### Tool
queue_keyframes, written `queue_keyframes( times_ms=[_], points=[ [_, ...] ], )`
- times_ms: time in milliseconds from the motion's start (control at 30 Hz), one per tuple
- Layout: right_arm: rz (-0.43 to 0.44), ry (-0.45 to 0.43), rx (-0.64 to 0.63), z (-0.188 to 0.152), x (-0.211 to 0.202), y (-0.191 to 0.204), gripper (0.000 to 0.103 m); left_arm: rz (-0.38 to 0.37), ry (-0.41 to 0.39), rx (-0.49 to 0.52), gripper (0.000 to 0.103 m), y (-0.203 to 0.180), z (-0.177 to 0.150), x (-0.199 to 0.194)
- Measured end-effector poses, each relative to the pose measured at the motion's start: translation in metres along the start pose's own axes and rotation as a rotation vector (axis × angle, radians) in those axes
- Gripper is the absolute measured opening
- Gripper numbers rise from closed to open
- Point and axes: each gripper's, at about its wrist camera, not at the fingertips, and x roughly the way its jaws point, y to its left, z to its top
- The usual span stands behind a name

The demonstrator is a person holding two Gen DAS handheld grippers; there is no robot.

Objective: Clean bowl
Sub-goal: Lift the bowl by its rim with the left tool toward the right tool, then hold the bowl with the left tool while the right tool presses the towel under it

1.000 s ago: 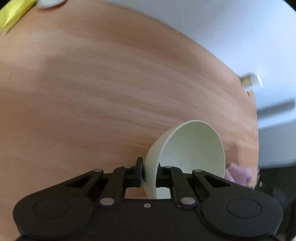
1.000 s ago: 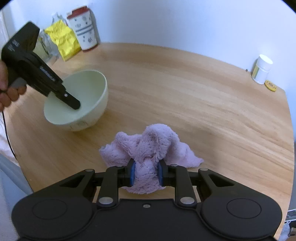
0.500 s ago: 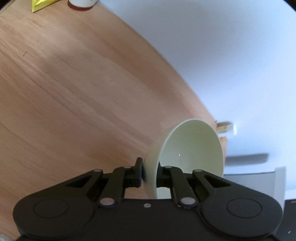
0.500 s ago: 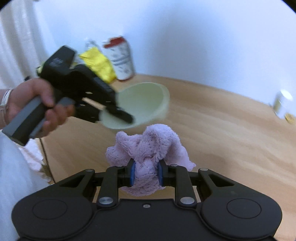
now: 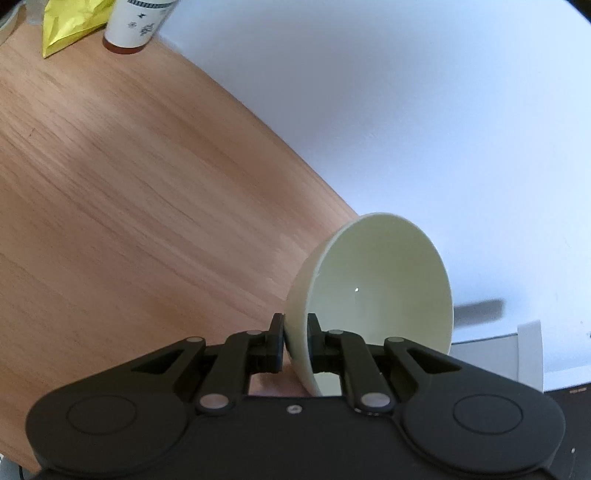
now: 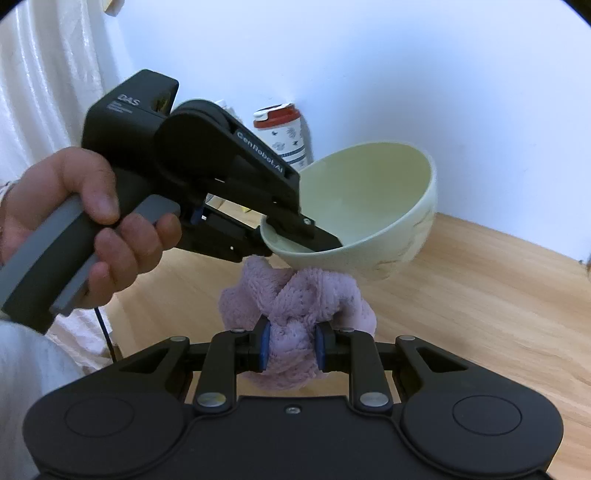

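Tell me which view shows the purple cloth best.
Right wrist view. The purple cloth sits mid-frame, bunched and pinched in the right gripper, just under the pale green bowl held up by the left gripper. The left wrist view shows none of the cloth, only the bowl, the wooden table and the wall.

Cloth (image 6: 295, 314) hides bowl (image 6: 365, 206) underside; canister (image 5: 136, 22) top cropped.

Wooden table (image 5: 129, 192): yellow packet (image 5: 70, 26), patterned canister (image 5: 135, 22) at back
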Motion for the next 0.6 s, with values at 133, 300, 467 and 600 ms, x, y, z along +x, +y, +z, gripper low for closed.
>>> queue_keyframes(
  times_ms=[133,300,467,600],
  points=[
    [0.006,0.001,0.006,-0.001,0.007,0.004,0.026,0.003,-0.009,0.031,0.01,-0.002,0.002,-0.007],
    [-0.005,-0.013,0.019,-0.003,0.003,0.006,0.026,0.016,-0.015,0.07,0.01,-0.007,0.001,-0.005],
    [-0.027,-0.024,0.036,-0.007,-0.006,0.006,0.026,0.036,-0.027,0.083,0.011,-0.007,0.005,-0.006],
    [-0.07,-0.035,0.051,-0.012,-0.019,-0.003,0.026,0.063,-0.018,0.102,0.011,-0.012,0.004,-0.001]
  ],
)
